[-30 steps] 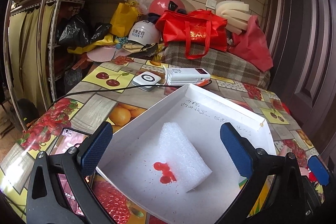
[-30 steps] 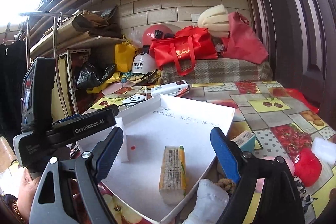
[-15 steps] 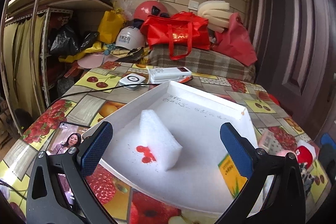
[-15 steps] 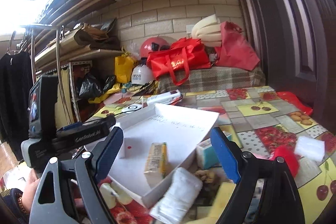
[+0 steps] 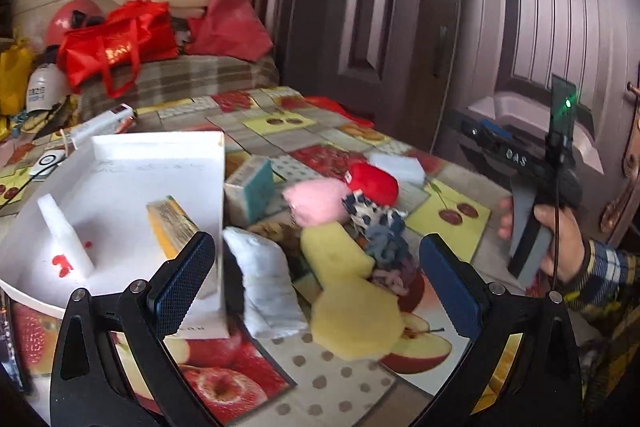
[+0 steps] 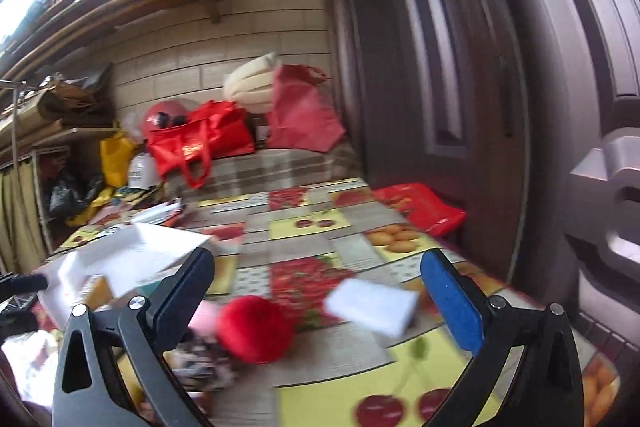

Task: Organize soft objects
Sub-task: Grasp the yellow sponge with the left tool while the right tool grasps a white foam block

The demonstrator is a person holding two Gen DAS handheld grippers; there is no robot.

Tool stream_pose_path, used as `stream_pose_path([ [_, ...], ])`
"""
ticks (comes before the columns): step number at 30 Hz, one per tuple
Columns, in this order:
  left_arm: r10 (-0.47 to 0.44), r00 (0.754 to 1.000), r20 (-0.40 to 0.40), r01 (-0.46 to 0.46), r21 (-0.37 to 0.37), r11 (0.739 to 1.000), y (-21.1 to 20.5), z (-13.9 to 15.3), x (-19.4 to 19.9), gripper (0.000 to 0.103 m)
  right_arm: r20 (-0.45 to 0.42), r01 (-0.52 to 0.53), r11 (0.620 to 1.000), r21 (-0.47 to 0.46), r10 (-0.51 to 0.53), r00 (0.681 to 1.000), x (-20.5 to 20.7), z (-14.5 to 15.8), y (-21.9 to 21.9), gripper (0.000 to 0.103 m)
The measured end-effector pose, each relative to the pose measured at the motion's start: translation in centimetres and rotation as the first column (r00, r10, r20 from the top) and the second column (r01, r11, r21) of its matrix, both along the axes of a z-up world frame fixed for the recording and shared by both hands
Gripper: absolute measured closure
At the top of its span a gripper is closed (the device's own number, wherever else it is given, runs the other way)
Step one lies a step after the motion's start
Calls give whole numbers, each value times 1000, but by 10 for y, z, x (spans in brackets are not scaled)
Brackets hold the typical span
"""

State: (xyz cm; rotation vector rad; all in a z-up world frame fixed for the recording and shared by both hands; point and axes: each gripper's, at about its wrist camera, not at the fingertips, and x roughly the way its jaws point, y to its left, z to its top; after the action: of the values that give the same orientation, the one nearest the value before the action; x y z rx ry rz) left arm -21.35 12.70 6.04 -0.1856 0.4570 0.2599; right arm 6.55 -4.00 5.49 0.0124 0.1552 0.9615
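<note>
A white tray (image 5: 120, 151) holds a white foam piece (image 5: 66, 241) and a yellow sponge (image 5: 172, 223). To its right lies a heap of soft things: white pad (image 5: 266, 287), yellow sponges (image 5: 356, 319), teal sponge (image 5: 252, 189), pink plush (image 5: 320, 201), red plush (image 5: 374, 183), patterned cloth (image 5: 380, 223), white foam block (image 5: 400, 165). My left gripper (image 5: 316, 283) is open above the heap. My right gripper (image 6: 320, 299) is open, empty, above the red plush (image 6: 256, 327) and white foam block (image 6: 372, 303).
The table (image 6: 304, 223) has a fruit-print cloth. Red bags (image 5: 116, 43), helmets and a plaid bundle (image 5: 180, 79) crowd the far end. A dark door (image 6: 440, 67) stands close on the right. A remote (image 5: 100, 125) and a white disc (image 5: 48, 161) lie behind the tray.
Both grippers have swung right, from over the tray to over the heap of soft things. Both views are blurred by motion. Both stay open and empty.
</note>
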Motion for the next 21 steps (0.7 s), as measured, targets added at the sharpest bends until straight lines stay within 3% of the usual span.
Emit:
stream_pose_path([
  [7, -110, 963, -247, 128, 58, 990, -36, -21, 41, 0, -52, -15, 985, -174, 6, 999, 52, -8, 9, 0],
  [10, -126, 940, -317, 166, 102, 981, -51, -32, 51, 0, -77, -56, 952, -302, 34, 996, 67, -19, 40, 0],
  [15, -133, 916, -379, 182, 96, 979, -52, -45, 59, 0, -182, -135, 906, -402, 66, 981, 104, -35, 69, 0],
  [18, -158, 913, -376, 193, 57, 979, -50, -48, 59, 0, -167, -148, 897, -415, 85, 982, 119, -35, 78, 0],
  [21, -180, 905, -386, 193, -4, 981, -42, -52, 62, 0, -212, -218, 875, -433, 136, 968, 129, -39, 88, 0],
])
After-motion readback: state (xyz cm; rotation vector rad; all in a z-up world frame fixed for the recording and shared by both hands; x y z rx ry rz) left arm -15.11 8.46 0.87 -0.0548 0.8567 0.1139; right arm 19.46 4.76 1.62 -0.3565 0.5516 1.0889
